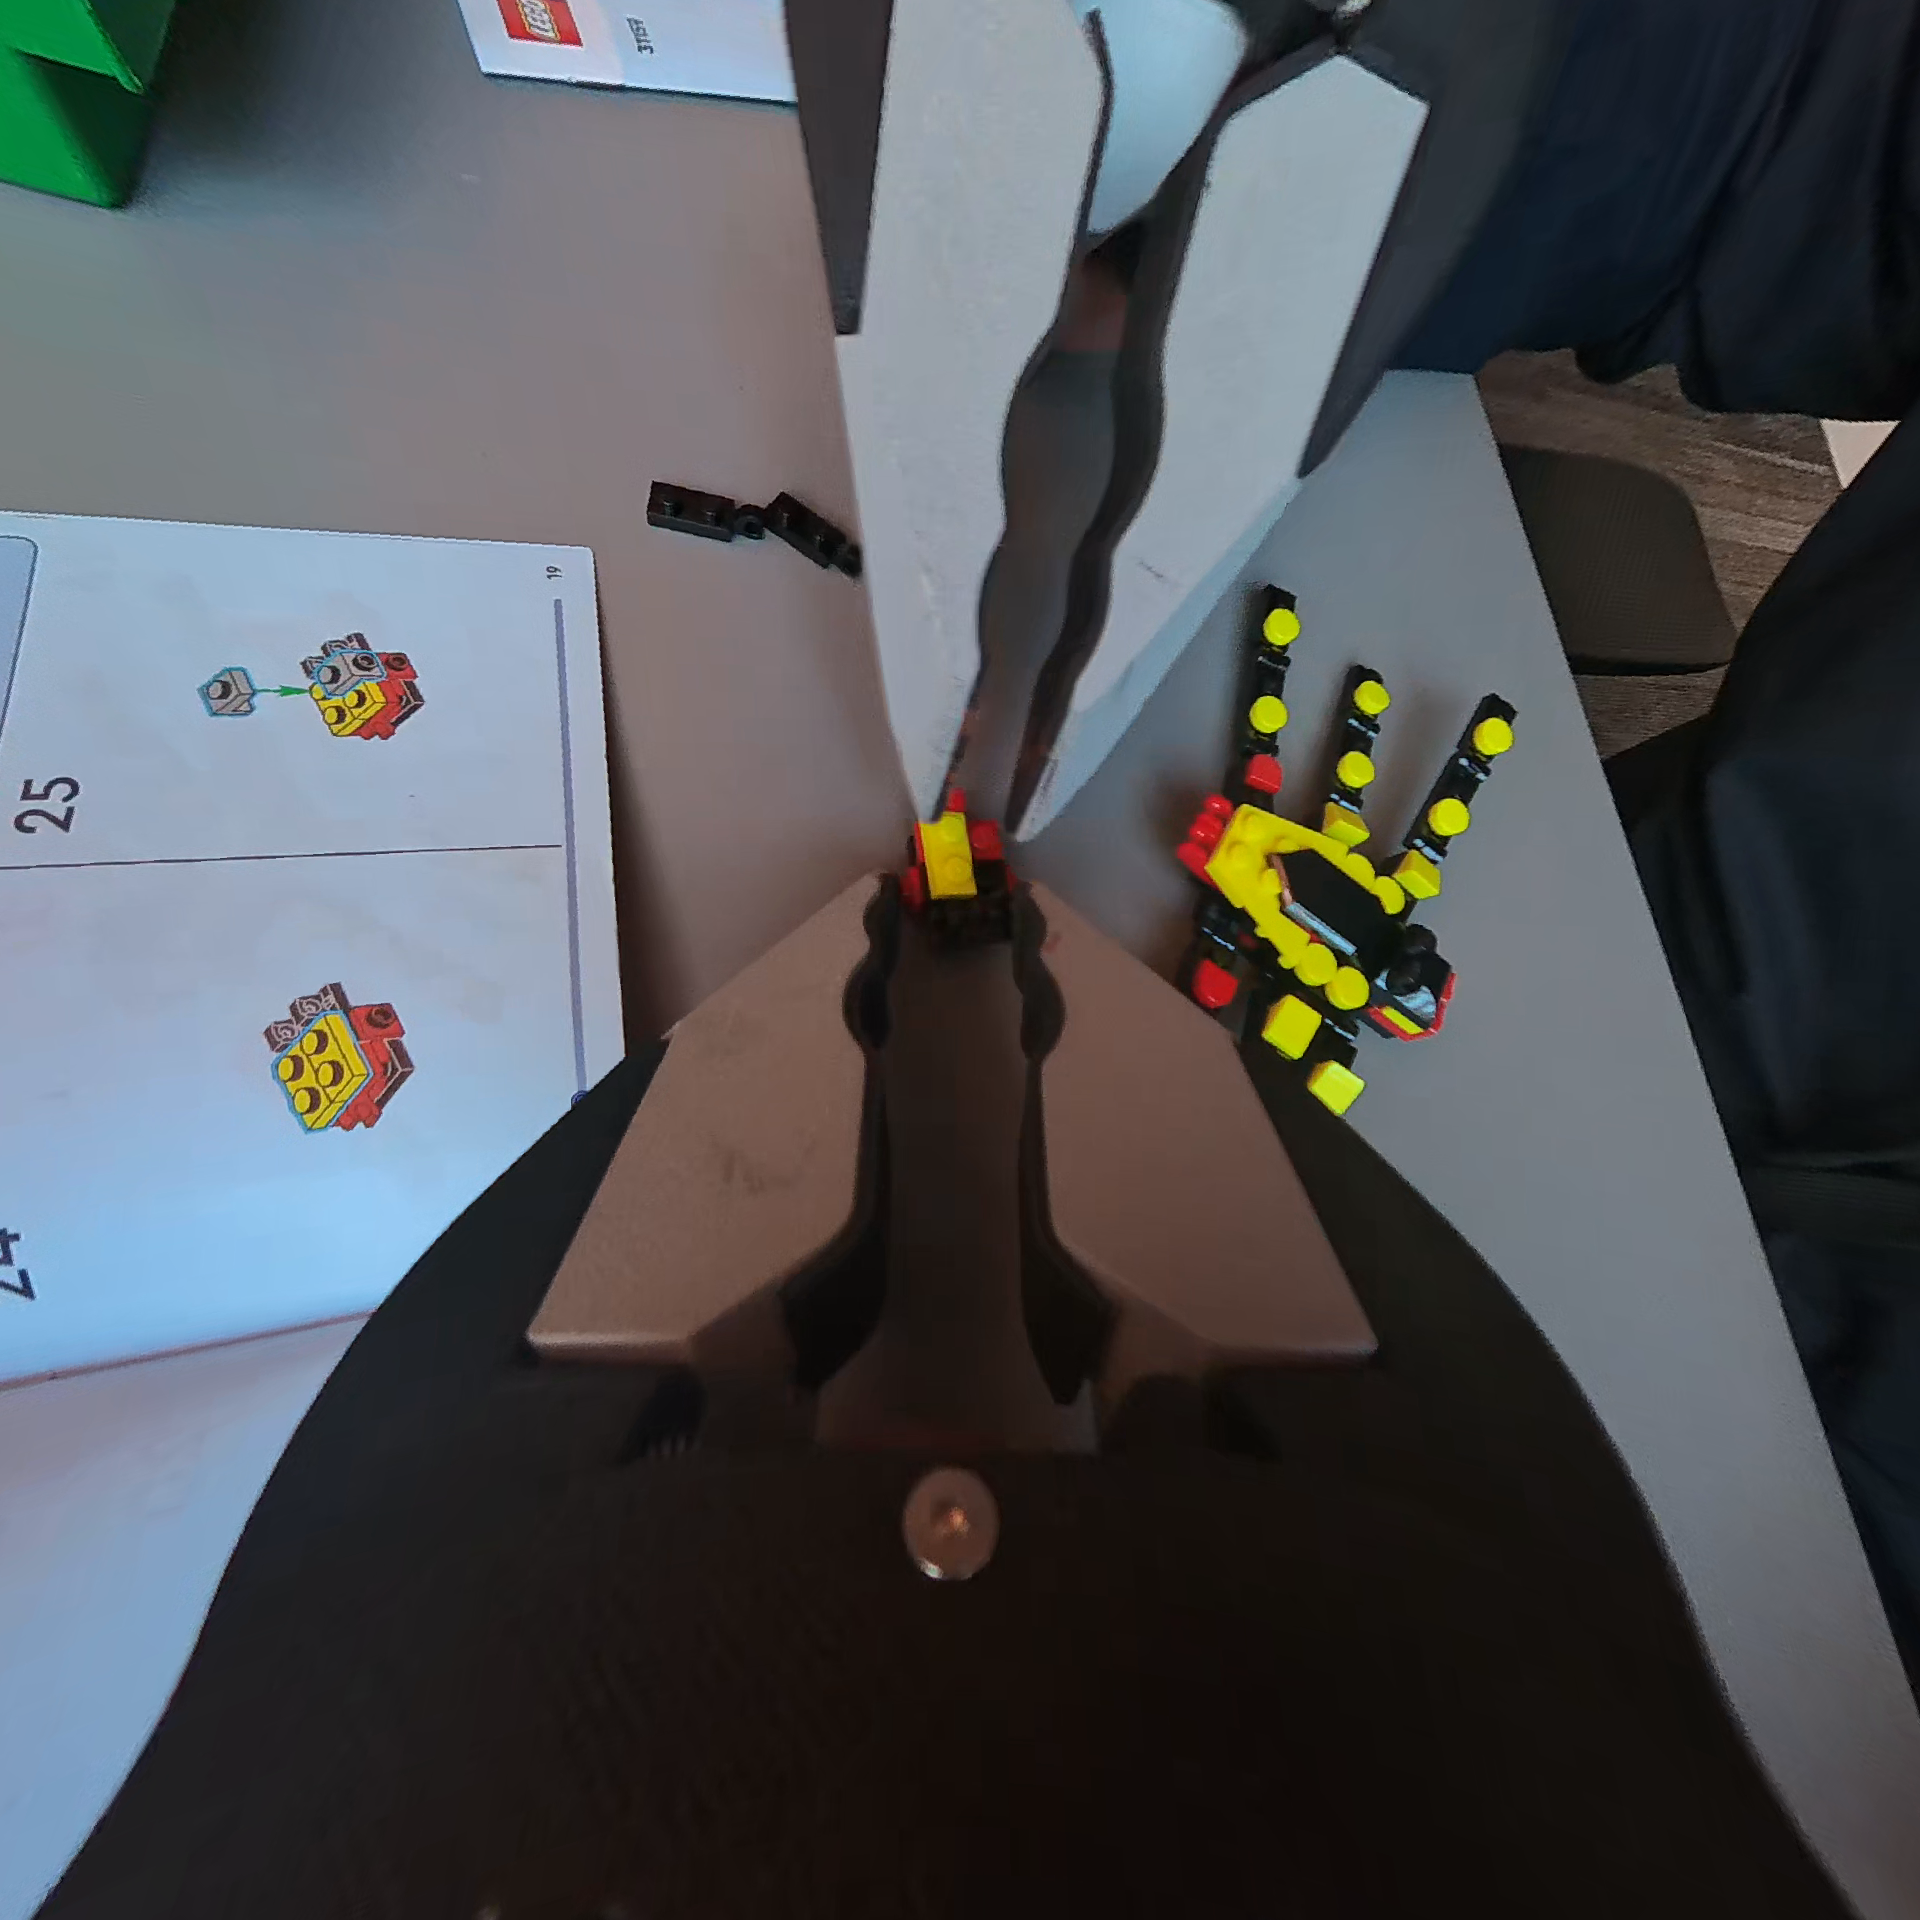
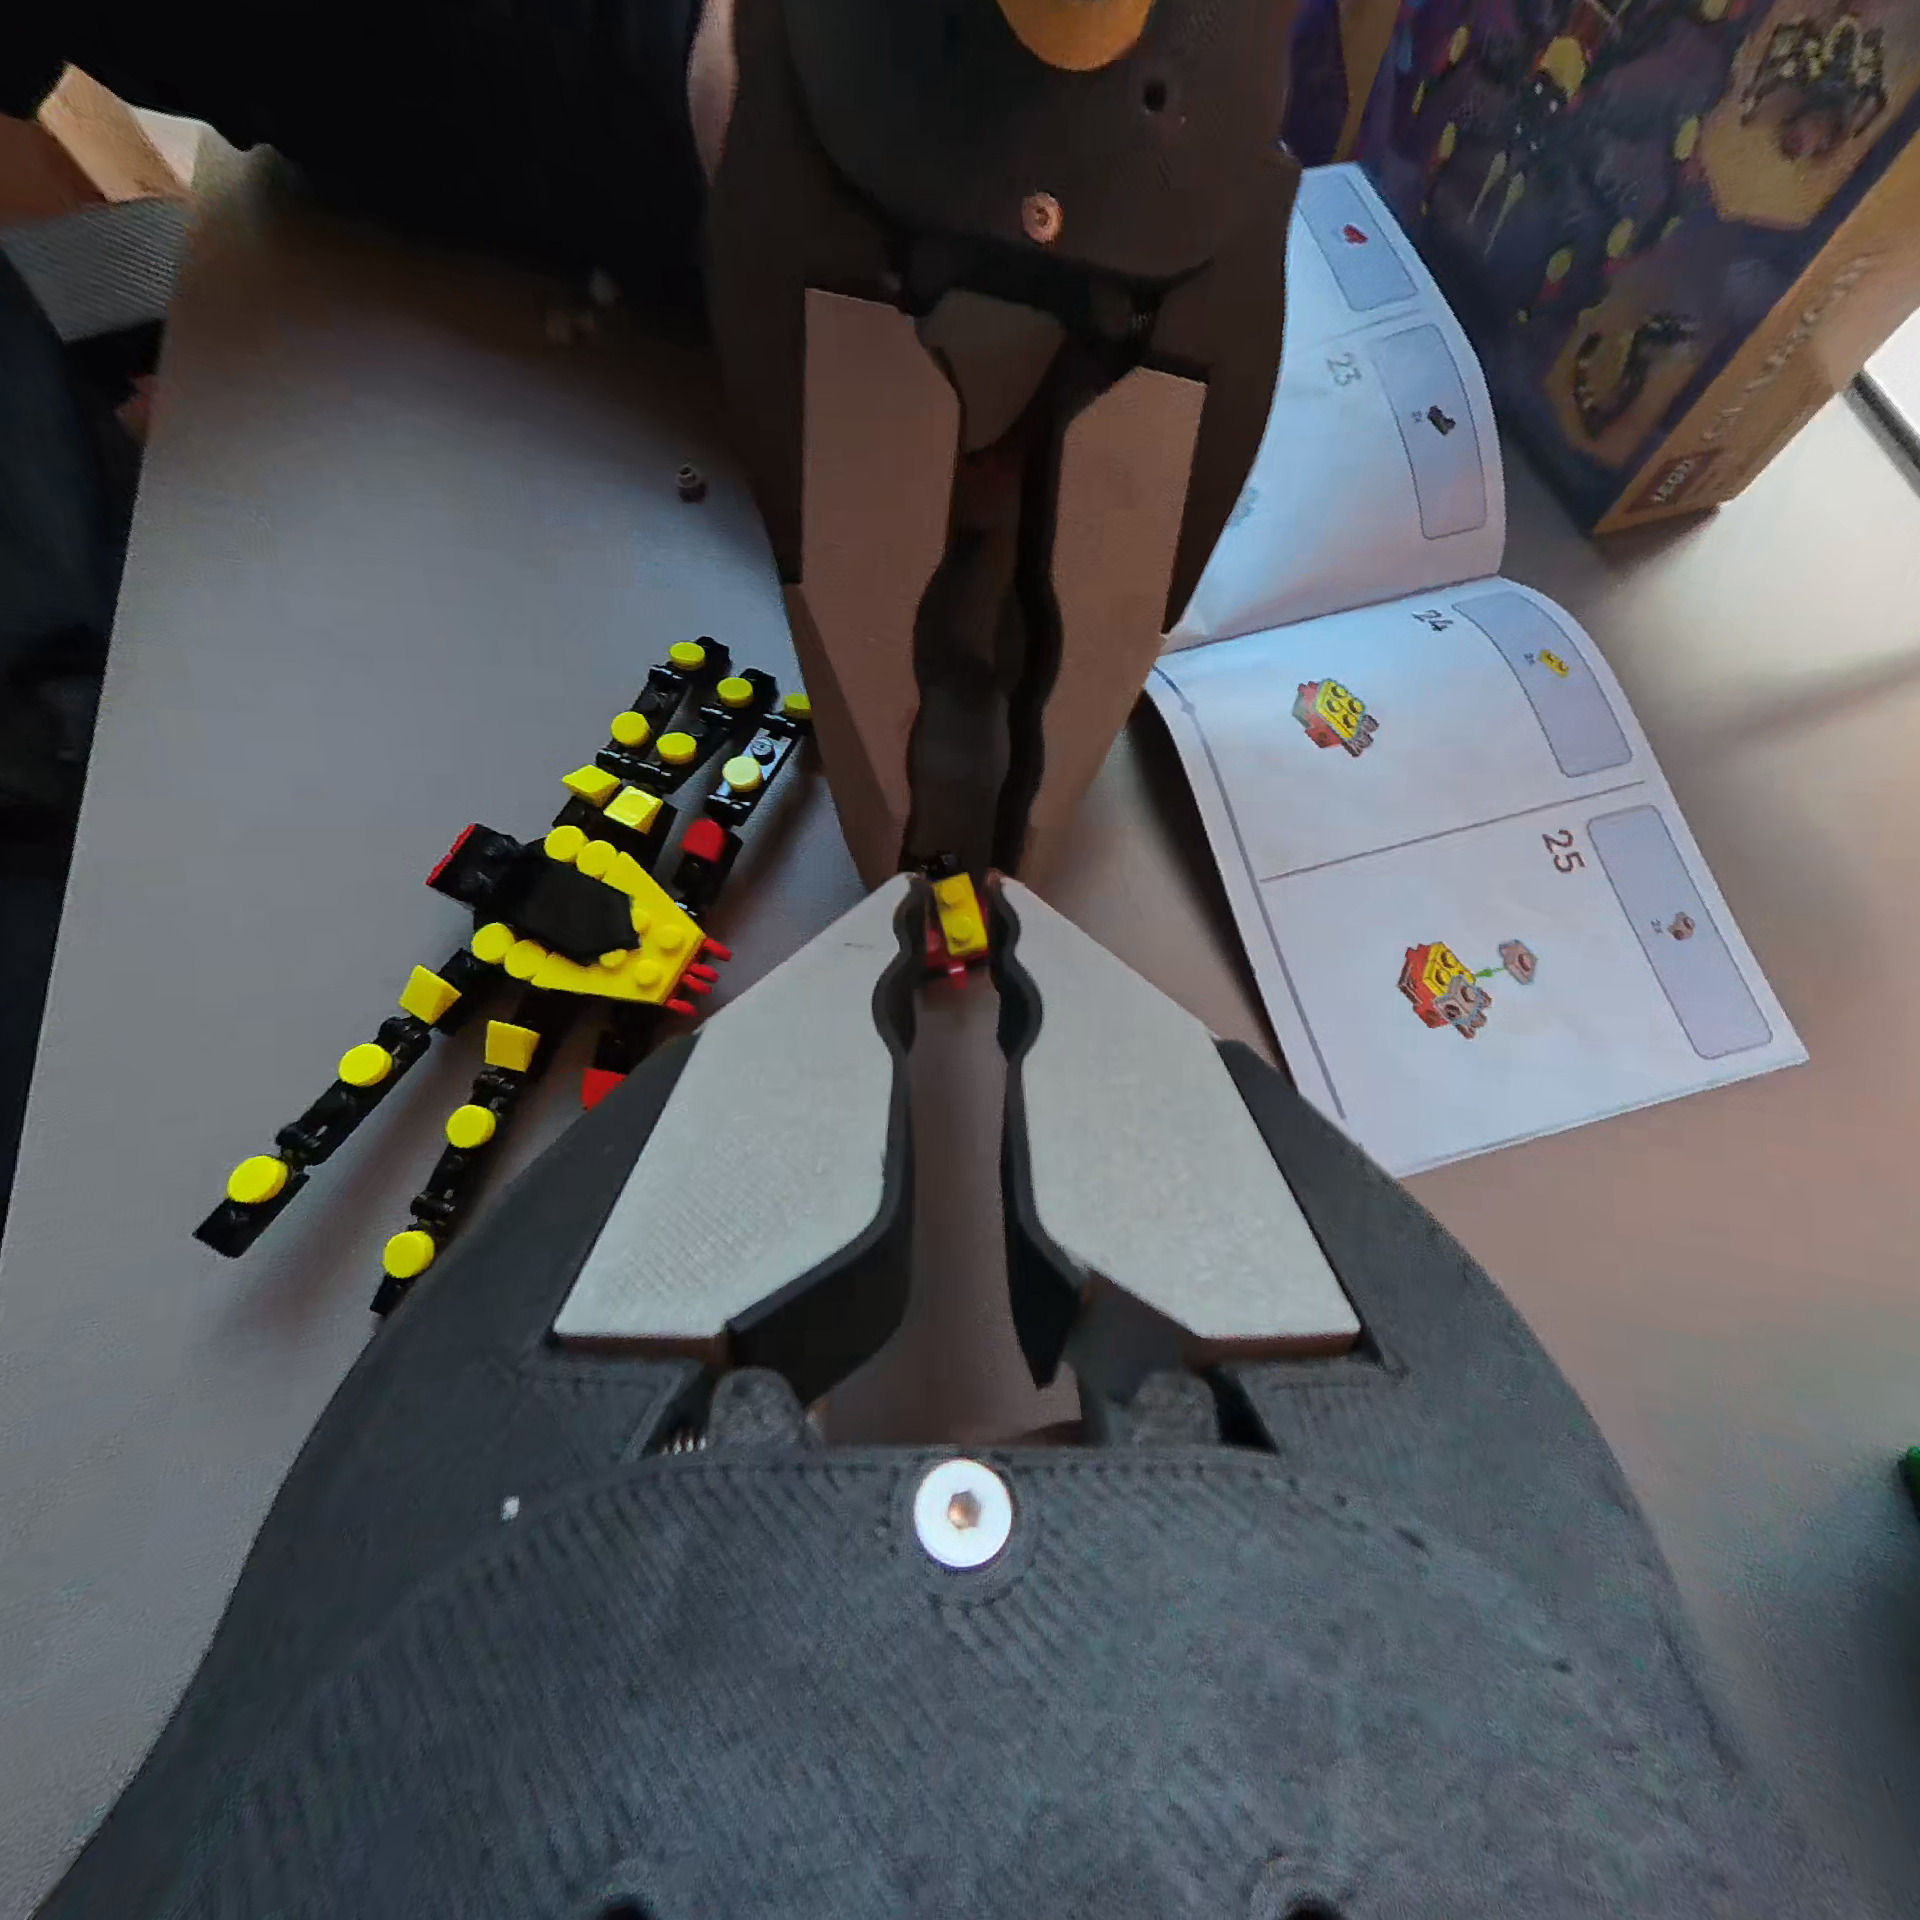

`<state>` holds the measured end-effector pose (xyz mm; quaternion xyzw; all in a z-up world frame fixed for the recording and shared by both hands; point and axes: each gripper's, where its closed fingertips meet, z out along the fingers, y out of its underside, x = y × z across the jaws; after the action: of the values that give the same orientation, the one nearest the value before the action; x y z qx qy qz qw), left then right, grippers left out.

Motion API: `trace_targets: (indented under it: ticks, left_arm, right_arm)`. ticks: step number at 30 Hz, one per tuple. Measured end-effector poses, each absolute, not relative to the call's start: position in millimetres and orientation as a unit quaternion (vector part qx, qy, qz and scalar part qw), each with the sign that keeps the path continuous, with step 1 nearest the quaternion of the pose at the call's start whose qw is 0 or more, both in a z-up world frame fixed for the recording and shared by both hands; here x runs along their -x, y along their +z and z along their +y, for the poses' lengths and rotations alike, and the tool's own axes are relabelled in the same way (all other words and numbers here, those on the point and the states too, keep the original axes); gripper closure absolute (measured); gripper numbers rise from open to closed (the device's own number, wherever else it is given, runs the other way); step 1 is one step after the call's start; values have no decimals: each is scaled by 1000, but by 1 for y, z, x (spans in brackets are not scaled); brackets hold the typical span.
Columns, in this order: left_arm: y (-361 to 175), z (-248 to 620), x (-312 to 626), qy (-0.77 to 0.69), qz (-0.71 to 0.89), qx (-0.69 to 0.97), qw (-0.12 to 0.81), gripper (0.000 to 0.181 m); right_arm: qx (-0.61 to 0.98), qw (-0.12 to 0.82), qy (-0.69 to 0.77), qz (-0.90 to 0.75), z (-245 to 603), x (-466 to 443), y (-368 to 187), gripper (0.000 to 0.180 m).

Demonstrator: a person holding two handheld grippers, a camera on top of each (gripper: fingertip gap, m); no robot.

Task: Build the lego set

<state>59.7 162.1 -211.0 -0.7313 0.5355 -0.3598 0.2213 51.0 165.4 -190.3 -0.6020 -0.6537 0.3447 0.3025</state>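
A small red, yellow and black lego sub-assembly [image 1: 945, 857] is held above the grey table between two grippers meeting tip to tip. My left gripper [image 1: 956, 906] is shut on its black lower end. My right gripper [image 2: 951, 920] is shut on its other end, where the sub-assembly [image 2: 957, 906] shows yellow and red. In the left wrist view the right gripper [image 1: 982, 816] comes in from the top. In the right wrist view the left gripper [image 2: 956, 868] comes in from the top. A black, yellow and red spider-like model [image 1: 1330, 894] lies flat on the table beside them; it also shows in the right wrist view [image 2: 582, 925].
An open instruction booklet [image 1: 291, 914] [image 2: 1455, 883] lies on the table. Two loose black plates [image 1: 748, 520] lie behind the grippers, and a tiny brown piece [image 2: 688, 480] sits apart. A green box [image 1: 73, 94], a second booklet [image 1: 623, 42] and the lego set box [image 2: 1662, 229] stand at the edges. The table edge [image 1: 1621, 727] is close to the model. The tips of both grippers are at nearly the same place.
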Motion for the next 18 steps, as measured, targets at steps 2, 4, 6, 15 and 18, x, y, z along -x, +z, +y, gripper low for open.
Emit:
trace_targets:
  ticks: [2, 4, 6, 15, 18]
  left_arm:
    - [-211, 162, -60, -363, 534, 732, 219, 163]
    - [-211, 162, -60, -364, 533, 732, 218, 163]
    - [-211, 162, -60, -360, 536, 731, 220, 162]
    - [-212, 162, -54, -327, 555, 726, 241, 164]
    - [-213, 162, -54, -318, 565, 719, 249, 165]
  right_arm:
    - [592, 310, 328, -667, 164, -50, -193, 175]
    - [592, 317, 294, -680, 167, -49, -200, 179]
    - [583, 325, 287, -687, 166, -47, -200, 180]
    - [589, 315, 302, -680, 166, -48, -200, 180]
    - [596, 304, 312, -675, 166, -47, -200, 180]
